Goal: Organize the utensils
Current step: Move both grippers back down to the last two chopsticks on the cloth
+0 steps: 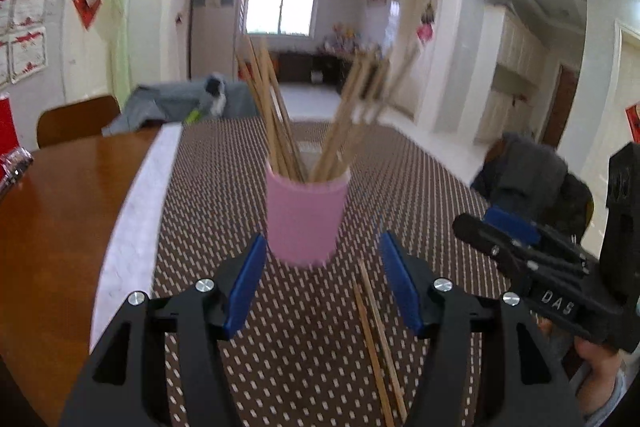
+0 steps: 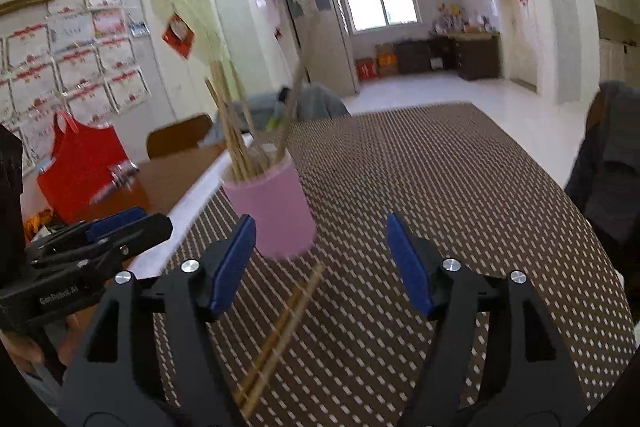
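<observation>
I am holding my left claw (image 1: 322,283) spread wide, its blue pads (image 1: 245,285) standing on either side of the pink cup's (image 1: 306,219) base without pressing on it; nothing is sitting between them but patterned cloth. I am keeping my right claw (image 2: 322,265) spread too, gripping nothing, with the cup just beyond its left pad. No earlier view is on hand, so I am telling only how the jaws are standing.

The pink cup is standing upright on the brown dotted mat (image 1: 420,187), toward the mat's left edge, near the white strip (image 1: 136,211) that is bordering it. A bunch of wooden chopsticks (image 1: 276,115) is leaning out of the cup, fanning into two clusters. Two loose chopsticks (image 1: 378,339) are lying flat on the mat, just beside the cup's base on the side nearer me, running back toward me between my two claws. In the right wrist view they are lying under the gap of that claw, blurred. Beyond the white strip the bare wooden table (image 1: 52,211) is showing, with a red bag (image 2: 80,167) sitting on it by its far left edge.
</observation>
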A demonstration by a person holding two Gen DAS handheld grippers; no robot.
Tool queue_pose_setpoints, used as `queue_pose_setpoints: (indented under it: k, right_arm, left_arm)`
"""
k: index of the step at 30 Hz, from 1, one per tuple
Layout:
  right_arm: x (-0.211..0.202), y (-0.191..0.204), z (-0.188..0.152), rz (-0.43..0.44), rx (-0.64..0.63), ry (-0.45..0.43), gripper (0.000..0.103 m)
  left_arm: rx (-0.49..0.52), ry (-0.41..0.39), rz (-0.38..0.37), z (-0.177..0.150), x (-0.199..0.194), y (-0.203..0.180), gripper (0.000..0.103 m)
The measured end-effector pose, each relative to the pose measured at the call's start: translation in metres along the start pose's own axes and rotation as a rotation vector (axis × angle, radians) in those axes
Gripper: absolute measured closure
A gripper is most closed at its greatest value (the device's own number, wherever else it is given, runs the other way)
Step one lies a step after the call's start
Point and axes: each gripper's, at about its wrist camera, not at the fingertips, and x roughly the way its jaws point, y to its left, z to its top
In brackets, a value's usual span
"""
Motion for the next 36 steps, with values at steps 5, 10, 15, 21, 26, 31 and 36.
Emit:
queue_pose_setpoints:
  k: [5, 10, 15, 21, 26, 31, 36]
  right_arm:
    - [-0.001, -0.013, -0.019, -0.025, 0.014, 0.079, 0.034]
    - [-0.001, -0.023, -0.034, -0.025, 0.025, 0.13, 0.034]
    - [0.001, -0.025, -0.042, -0.024, 0.032, 0.162, 0.032]
    - [0.004, -0.023, -0.046, -0.023, 0.031, 0.183, 0.032]
    - [0.006, -0.025, -0.047, -0.018, 0.048, 0.19, 0.032]
    - [0.007, -0.028, -0.048, -0.015, 0.062, 0.198, 0.032]
    - [0.007, -0.031, -0.048, -0.017, 0.075, 0.203, 0.032]
  left_arm:
    - [0.039, 0.153, -0.019, -0.027, 0.02, -0.013, 0.044]
    - [0.106, 0.263, -0.025, -0.051, 0.035, -0.027, 0.044]
    - [0.131, 0.321, -0.01, -0.065, 0.043, -0.031, 0.044]
    - [0.161, 0.357, 0.008, -0.074, 0.049, -0.035, 0.044]
    - [0.172, 0.377, 0.024, -0.079, 0.052, -0.038, 0.044]
    - [0.177, 0.393, 0.035, -0.08, 0.056, -0.038, 0.044]
    - [0.179, 0.405, 0.04, -0.081, 0.062, -0.038, 0.044]
